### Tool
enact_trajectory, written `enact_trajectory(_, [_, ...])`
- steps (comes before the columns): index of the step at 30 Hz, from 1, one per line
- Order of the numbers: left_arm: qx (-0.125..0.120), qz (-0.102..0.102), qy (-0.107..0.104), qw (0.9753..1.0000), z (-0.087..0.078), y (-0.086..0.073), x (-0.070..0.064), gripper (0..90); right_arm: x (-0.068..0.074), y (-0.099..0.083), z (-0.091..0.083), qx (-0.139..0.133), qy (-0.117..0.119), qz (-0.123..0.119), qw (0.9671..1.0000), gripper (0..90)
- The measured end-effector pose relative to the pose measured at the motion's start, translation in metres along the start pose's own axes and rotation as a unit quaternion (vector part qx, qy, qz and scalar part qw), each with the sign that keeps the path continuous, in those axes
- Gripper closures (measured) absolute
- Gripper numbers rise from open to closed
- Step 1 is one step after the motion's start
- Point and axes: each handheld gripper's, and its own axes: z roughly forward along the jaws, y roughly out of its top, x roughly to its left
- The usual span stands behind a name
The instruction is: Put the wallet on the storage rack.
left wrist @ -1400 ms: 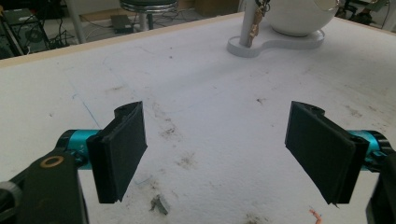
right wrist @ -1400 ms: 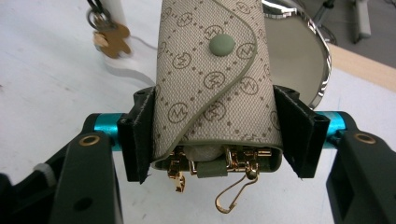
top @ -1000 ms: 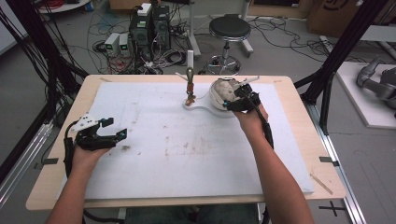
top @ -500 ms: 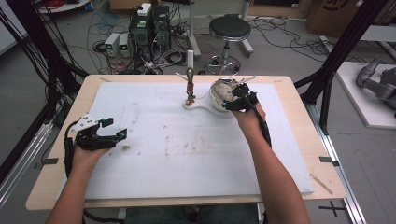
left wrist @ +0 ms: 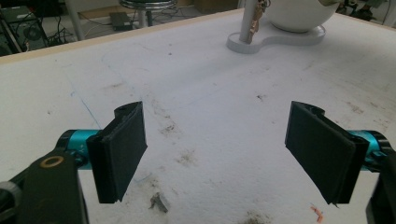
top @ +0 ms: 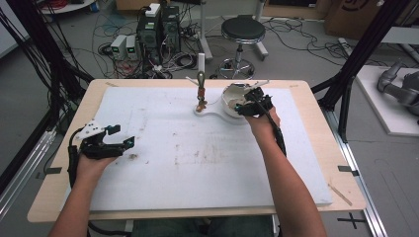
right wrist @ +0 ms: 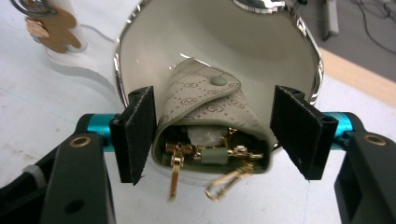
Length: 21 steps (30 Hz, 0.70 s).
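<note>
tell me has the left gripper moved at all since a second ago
No. In the high view the left gripper sits at the same spot near the table's left edge as before, jaws open over the white mat.

This is a lab or test workshop. Computer towers [top: 159, 24] and tangled cables [top: 44, 64] sit on the bare floor behind the table [top: 316, 123], beside a round stool [top: 243, 30]. Black frame posts [top: 363, 49] flank it

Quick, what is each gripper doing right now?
Left gripper: open, holding nothing.
Right gripper: open, jaws either side of the beige patterned fabric key pouch in the white bowl.
</note>
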Motion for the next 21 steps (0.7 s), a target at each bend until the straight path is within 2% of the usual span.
enact_trajectory(3, [-0.001, -0.001, -0.001, 1.0, 0.0, 0.0, -0.001, 20.5, 0.002, 0.001, -0.005, -0.007, -0.004, -0.005, 1.0, 29.2])
enact_trajectory(7, [-0.001, 0.0, -0.003, 1.0, 0.0, 0.001, -0.001, 20.5, 0.002, 0.0, -0.014, -0.01, 0.002, -0.002, 0.9999, 25.6])
enact_trajectory(10, [-0.003, 0.001, -0.004, 1.0, 0.0, 0.001, -0.002, 20.5, 0.003, -0.003, -0.024, -0.025, 0.007, -0.001, 0.9997, 25.3])
enact_trajectory(16, [-0.004, 0.003, -0.008, 1.0, 0.001, 0.002, -0.004, 20.5, 0.003, -0.015, -0.041, -0.038, 0.017, 0.002, 0.9991, 24.5])
enact_trajectory(21, [-0.004, 0.006, -0.009, 0.9999, 0.001, 0.003, -0.005, 20.5, 0.001, -0.033, -0.053, -0.053, 0.027, 0.009, 0.9982, 24.5])
